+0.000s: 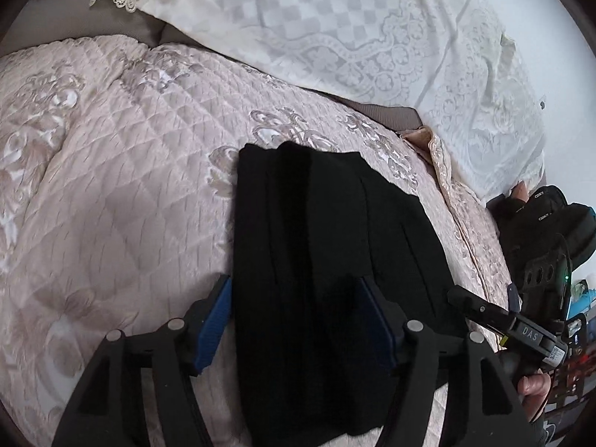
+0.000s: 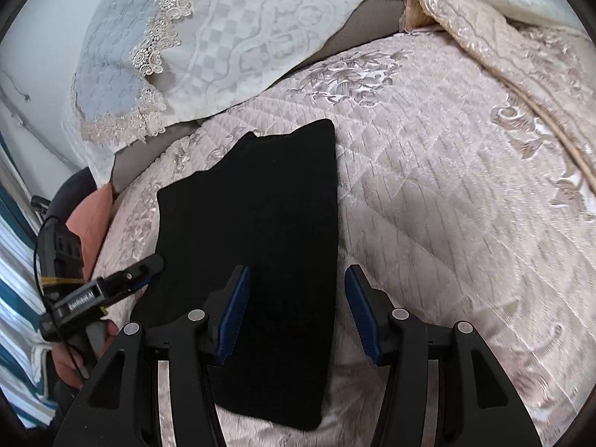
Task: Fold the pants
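1. The left tongs (image 1: 298, 327) stand wide apart and grip nothing. The blue pads (image 1: 214, 324) flank the near end of the black pants (image 1: 335, 253): the left pad sits just off the cloth's left edge, while the right pad shows against the dark fabric. Whether either pad brushes the cloth I cannot tell.

2. The right tongs (image 2: 294, 316) are parted about halfway and also grip nothing. The left pad (image 2: 232, 320) shows over the pants (image 2: 257, 242), and the right pad lies just past their right edge, over the quilt.

3. The pants lie folded into a long dark strip on the bed. The strip runs straight away from both tongs, its near end between and under the pads and its far end narrower, with an uneven stepped edge.

4. In each view, the other tongs reach in at the far side edge of the strip, a hand (image 1: 536, 383) below them.

5. Under and around the pants spreads a pale pink quilt (image 1: 111, 186) with a diamond pattern and flower embroidery.

6. Beyond the far end of the pants lie white patterned pillows (image 2: 223, 48) trimmed with lace.
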Action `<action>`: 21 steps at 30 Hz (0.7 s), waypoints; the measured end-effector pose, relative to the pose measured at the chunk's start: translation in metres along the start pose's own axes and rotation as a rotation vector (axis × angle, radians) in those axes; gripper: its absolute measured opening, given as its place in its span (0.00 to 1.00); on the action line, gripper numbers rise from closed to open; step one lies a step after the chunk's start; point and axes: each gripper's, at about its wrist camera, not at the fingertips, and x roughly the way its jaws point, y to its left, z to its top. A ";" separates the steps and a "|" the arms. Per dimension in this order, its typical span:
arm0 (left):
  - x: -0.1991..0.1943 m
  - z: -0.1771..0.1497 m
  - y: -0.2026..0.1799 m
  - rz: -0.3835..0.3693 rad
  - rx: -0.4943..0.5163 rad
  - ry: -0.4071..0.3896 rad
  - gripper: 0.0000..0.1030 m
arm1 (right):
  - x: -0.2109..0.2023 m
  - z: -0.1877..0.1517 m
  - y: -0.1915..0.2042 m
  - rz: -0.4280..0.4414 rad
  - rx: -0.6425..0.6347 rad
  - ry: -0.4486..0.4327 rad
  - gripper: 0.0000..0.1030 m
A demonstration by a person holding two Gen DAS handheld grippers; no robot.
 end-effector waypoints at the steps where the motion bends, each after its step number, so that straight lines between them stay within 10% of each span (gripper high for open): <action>1: 0.003 0.002 0.000 -0.001 -0.002 0.000 0.68 | 0.002 0.002 -0.001 0.010 0.007 -0.002 0.52; 12: 0.005 -0.002 -0.004 -0.006 0.005 -0.001 0.59 | 0.017 0.012 0.014 0.018 -0.024 0.048 0.51; 21: -0.002 0.000 -0.005 -0.007 -0.026 0.009 0.36 | 0.011 0.009 0.011 0.035 -0.004 0.041 0.18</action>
